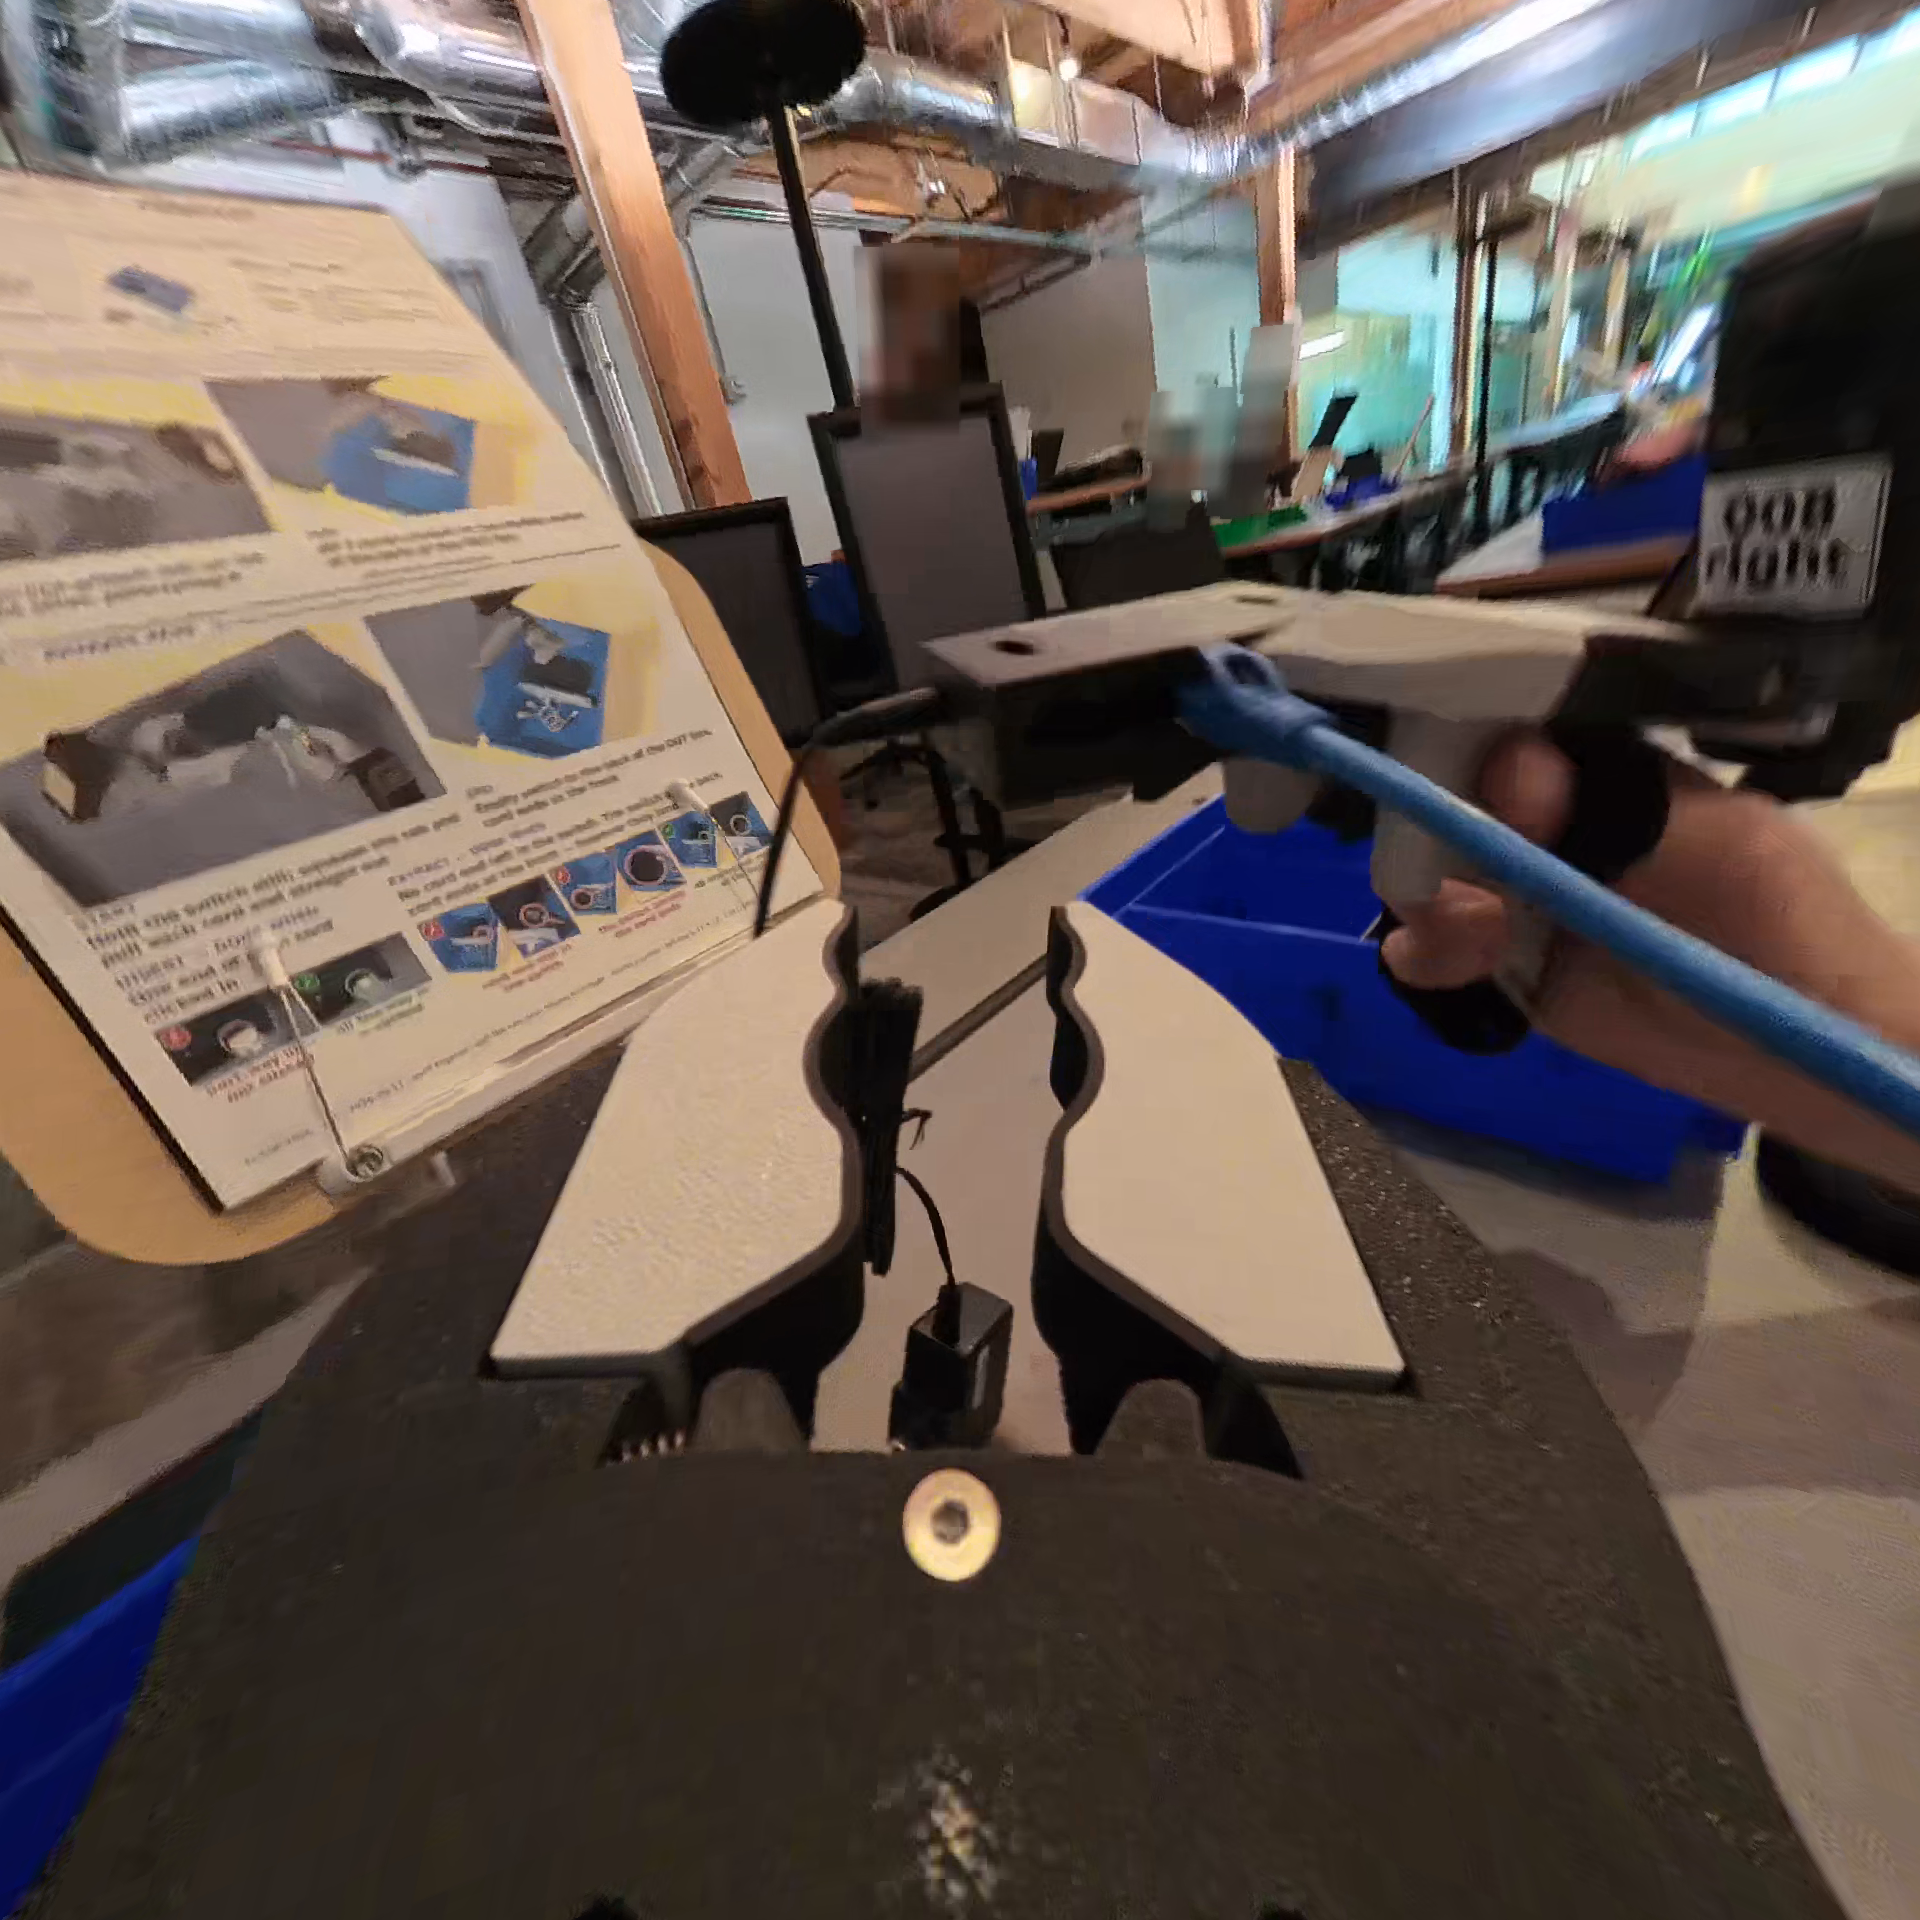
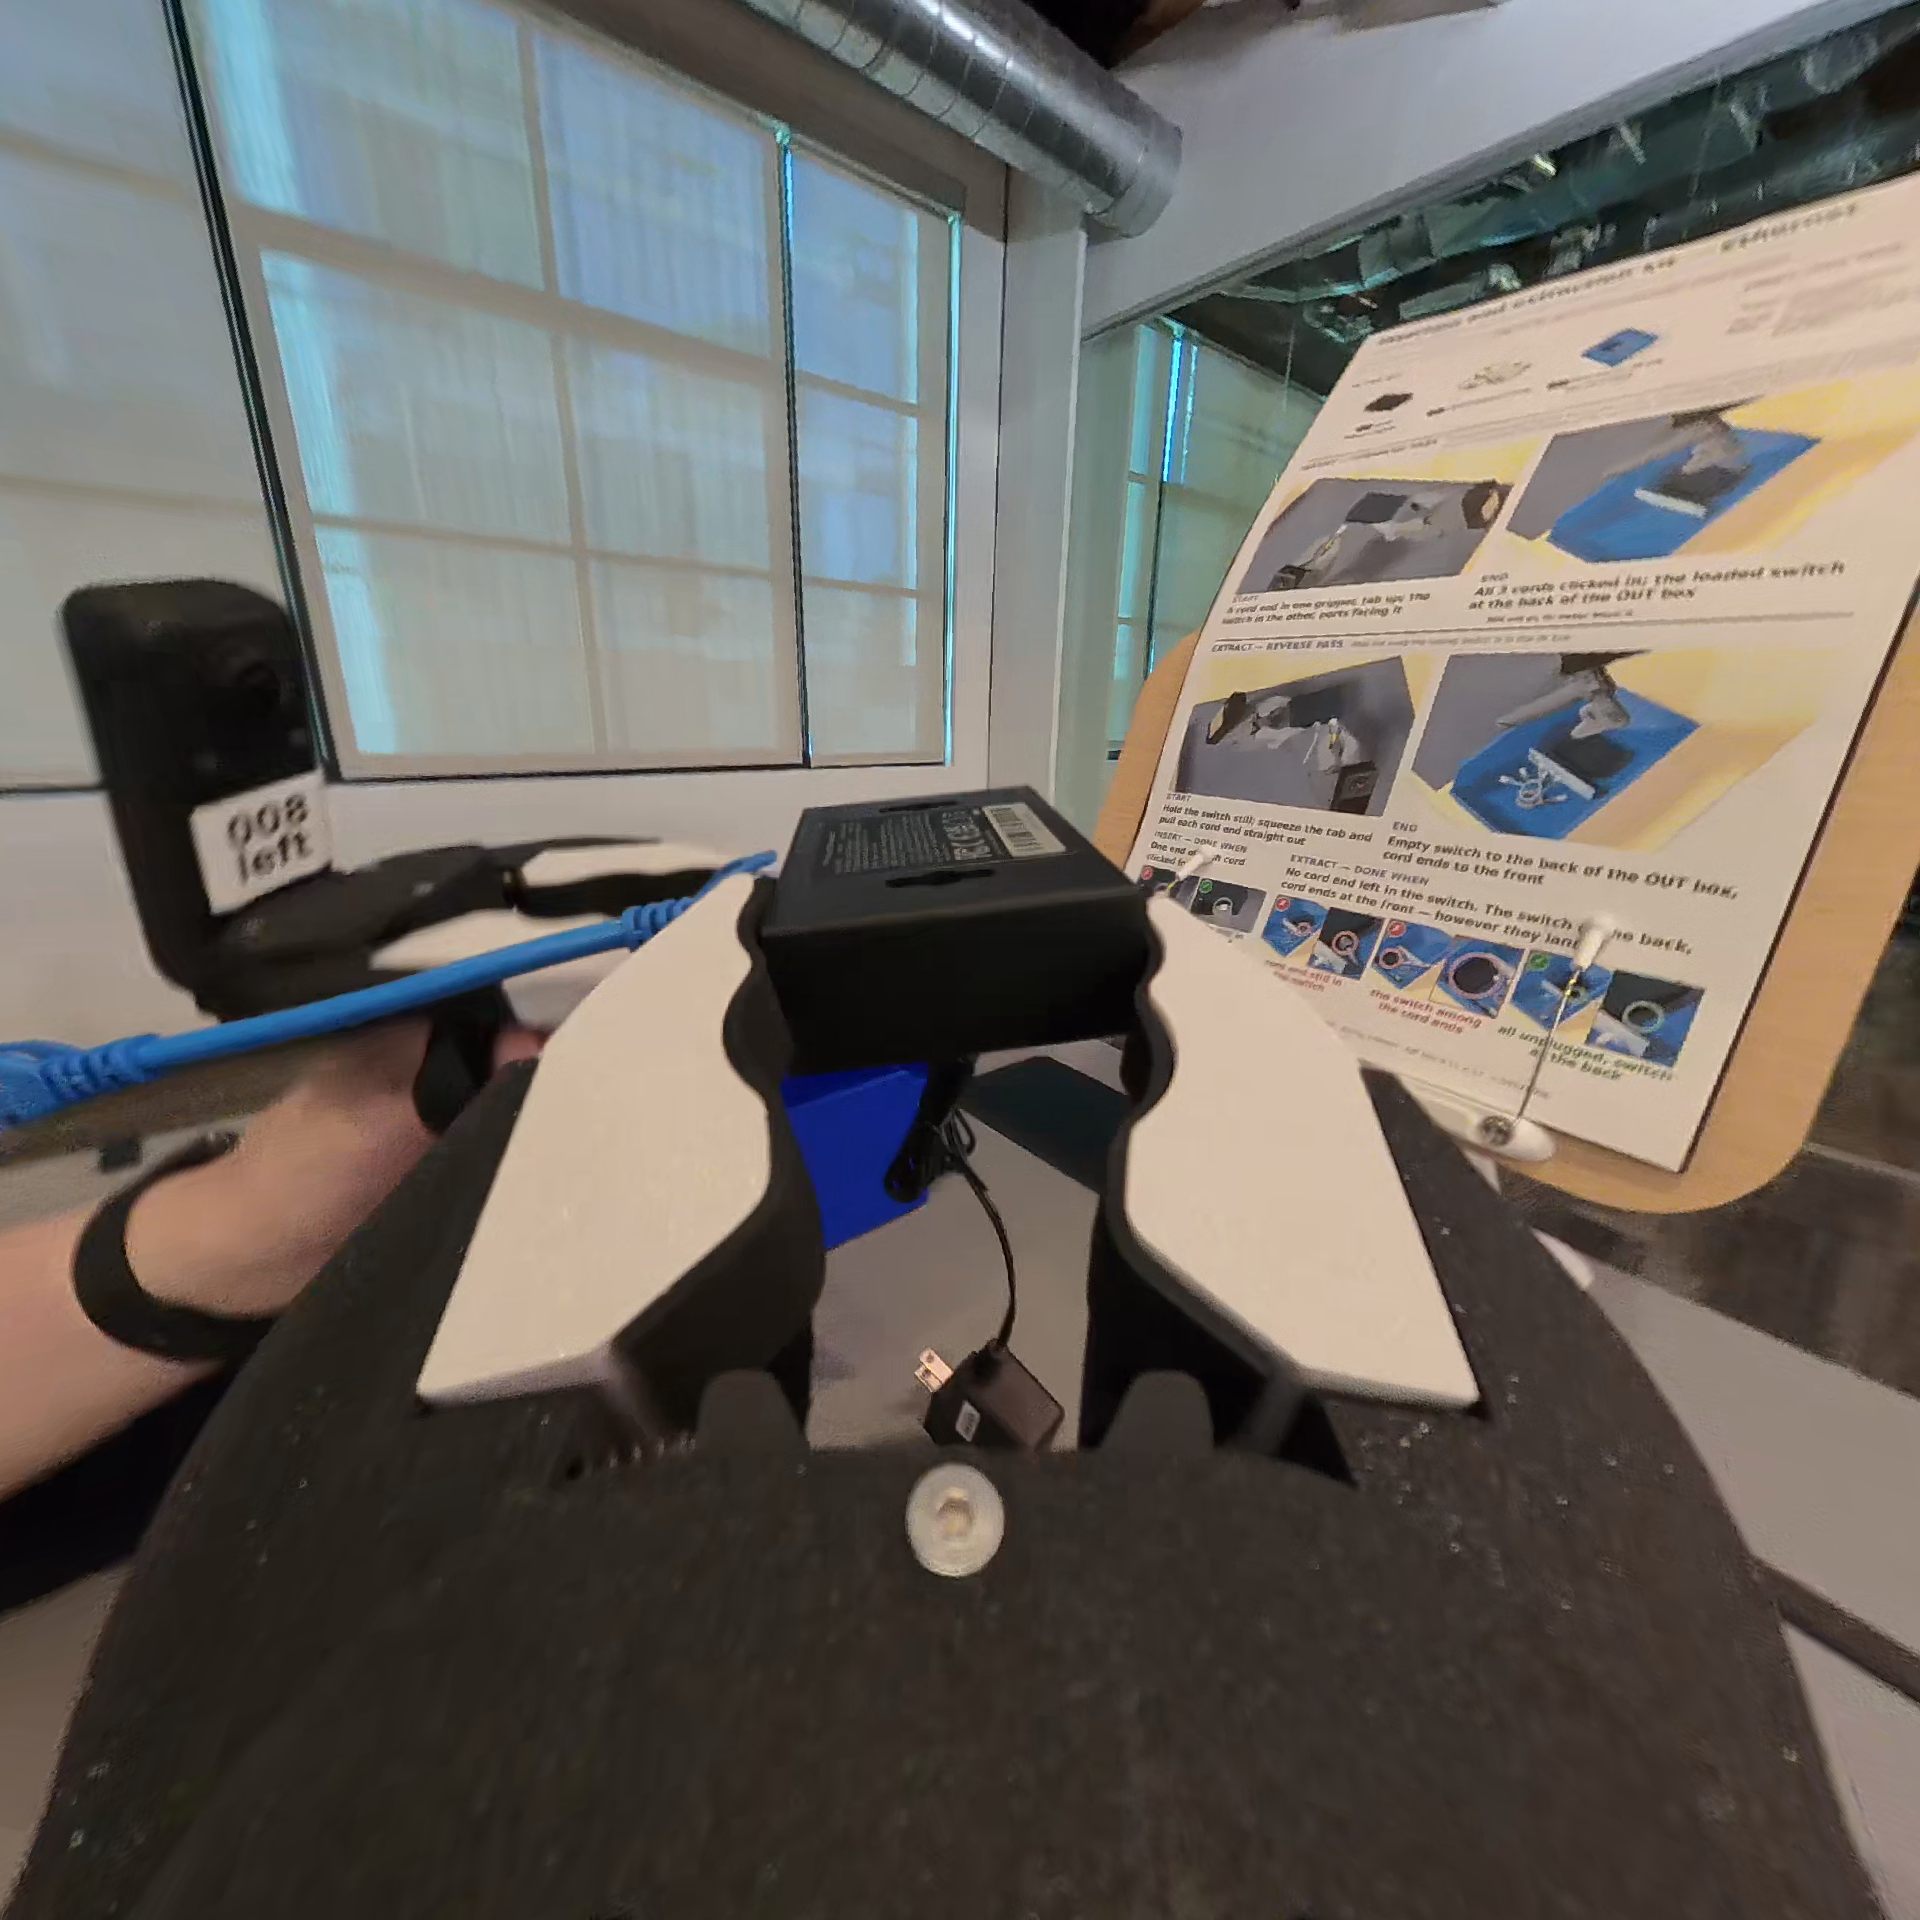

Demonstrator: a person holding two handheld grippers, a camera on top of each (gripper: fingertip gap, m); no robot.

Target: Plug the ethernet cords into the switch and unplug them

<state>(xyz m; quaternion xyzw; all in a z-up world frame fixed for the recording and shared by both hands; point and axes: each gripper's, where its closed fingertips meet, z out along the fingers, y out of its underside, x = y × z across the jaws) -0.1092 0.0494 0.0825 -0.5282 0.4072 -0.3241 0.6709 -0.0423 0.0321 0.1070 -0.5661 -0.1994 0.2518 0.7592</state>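
Note:
My right gripper (image 2: 951, 904) is shut on a black ethernet switch (image 2: 935, 831) and holds it above the table, pads pressing both of its sides. A blue ethernet cord (image 2: 364, 997) runs in from the left and meets the switch's left face. In the left wrist view the cord's plug (image 1: 1236, 681) sits at the switch's edge (image 1: 1039, 665), held by the right gripper (image 1: 1278, 634). My left gripper (image 1: 951, 920) is open, with nothing pressed between its pads. It also shows in the right wrist view (image 2: 623, 894), just behind the cord.
The switch's black power cord hangs down to an adapter (image 2: 992, 1403) lying on the grey table (image 1: 966, 1195). An instruction board (image 2: 1558, 675) stands on an easel at the back. A blue bin (image 1: 1299, 935) sits on the table beyond the grippers.

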